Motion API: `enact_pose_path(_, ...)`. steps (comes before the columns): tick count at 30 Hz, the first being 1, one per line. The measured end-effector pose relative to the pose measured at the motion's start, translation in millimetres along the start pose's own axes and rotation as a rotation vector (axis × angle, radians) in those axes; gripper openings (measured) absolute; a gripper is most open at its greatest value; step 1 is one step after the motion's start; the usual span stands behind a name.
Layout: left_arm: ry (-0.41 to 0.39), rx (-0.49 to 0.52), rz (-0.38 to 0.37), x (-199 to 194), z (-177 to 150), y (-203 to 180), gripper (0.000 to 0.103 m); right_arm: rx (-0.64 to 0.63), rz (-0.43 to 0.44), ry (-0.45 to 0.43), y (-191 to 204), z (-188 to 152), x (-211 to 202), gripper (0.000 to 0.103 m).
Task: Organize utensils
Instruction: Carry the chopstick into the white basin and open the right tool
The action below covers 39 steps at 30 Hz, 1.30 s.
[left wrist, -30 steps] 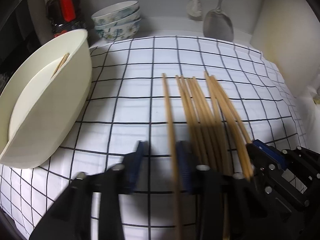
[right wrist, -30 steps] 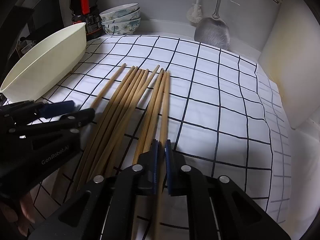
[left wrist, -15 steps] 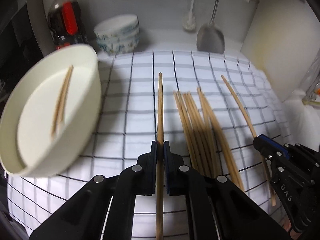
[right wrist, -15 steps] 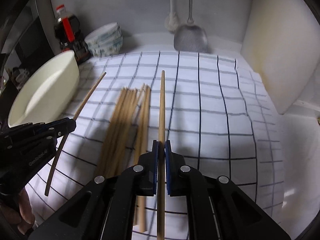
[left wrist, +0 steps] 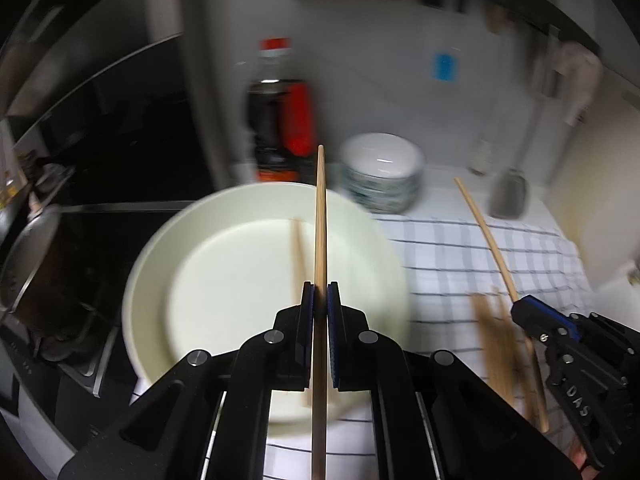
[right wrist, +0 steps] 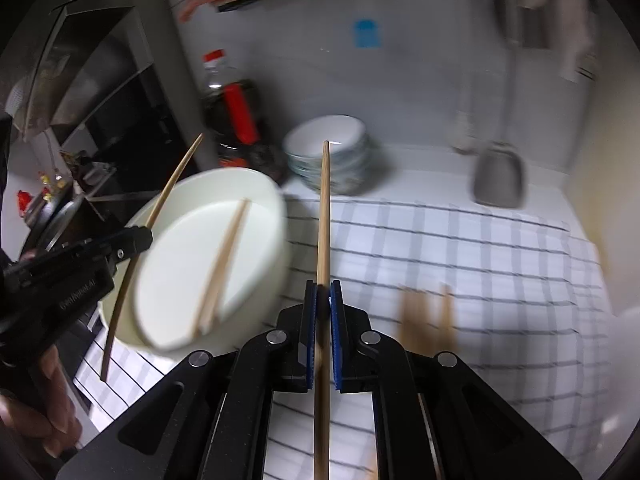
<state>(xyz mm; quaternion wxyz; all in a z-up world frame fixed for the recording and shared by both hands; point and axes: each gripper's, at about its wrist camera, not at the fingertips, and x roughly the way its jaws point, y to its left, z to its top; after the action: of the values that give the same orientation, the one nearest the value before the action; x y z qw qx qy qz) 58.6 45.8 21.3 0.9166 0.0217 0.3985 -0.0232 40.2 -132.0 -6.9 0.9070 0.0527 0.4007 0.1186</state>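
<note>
Left wrist view showed the left gripper (left wrist: 320, 300) clamped on a single chopstick (left wrist: 320, 220), held lengthwise over the white basin (left wrist: 160, 280). Half a second before, that same stick was held low over the checked cloth (left wrist: 460, 248), so it had been lifted and swung left, to a point above the basin. Two chopsticks (right wrist: 222, 264) already lay inside the basin, leaning against its near wall.

The right gripper (right wrist: 322, 300) likewise held one chopstick (right wrist: 324, 208) tight between its pads, raised clear of the cloth and pointing toward the stacked bowls (right wrist: 332, 160). It stood to the right of the basin, not yet over it. Both views were blurred, consistent with quick travel.

Loose chopsticks (left wrist: 496, 340) remained on the cloth, below and between the two grippers; their number could not be told through the blur.

Judgement: the left stick was near release into the basin, the right stick due to follow, and several more trips were outstanding. A soy sauce bottle (right wrist: 236, 120) and a hanging spatula (right wrist: 500, 176) stood behind, untouched
</note>
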Motion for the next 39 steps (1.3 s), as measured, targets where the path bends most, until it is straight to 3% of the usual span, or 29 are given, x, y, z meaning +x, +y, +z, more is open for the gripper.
enact_pose_path(8, 0.042, -0.069, 0.071, 31, 8, 74, 0.007, -0.064, 0.080, 0.036, 74, 34, 55, 0.006)
enact_pose_path(14, 0.067, -0.082, 0.096, 62, 12, 103, 0.007, -0.061, 0.080, 0.087, 99, 43, 92, 0.006)
enact_pose_path(25, 0.093, -0.077, 0.105, 96, 7, 114, 0.007, -0.037, 0.062, 0.180, 108, 38, 137, 0.006)
enact_pose_path(39, 0.133, -0.094, 0.095, 117, 3, 116, 0.008, -0.015, 0.034, 0.224, 103, 33, 155, 0.007)
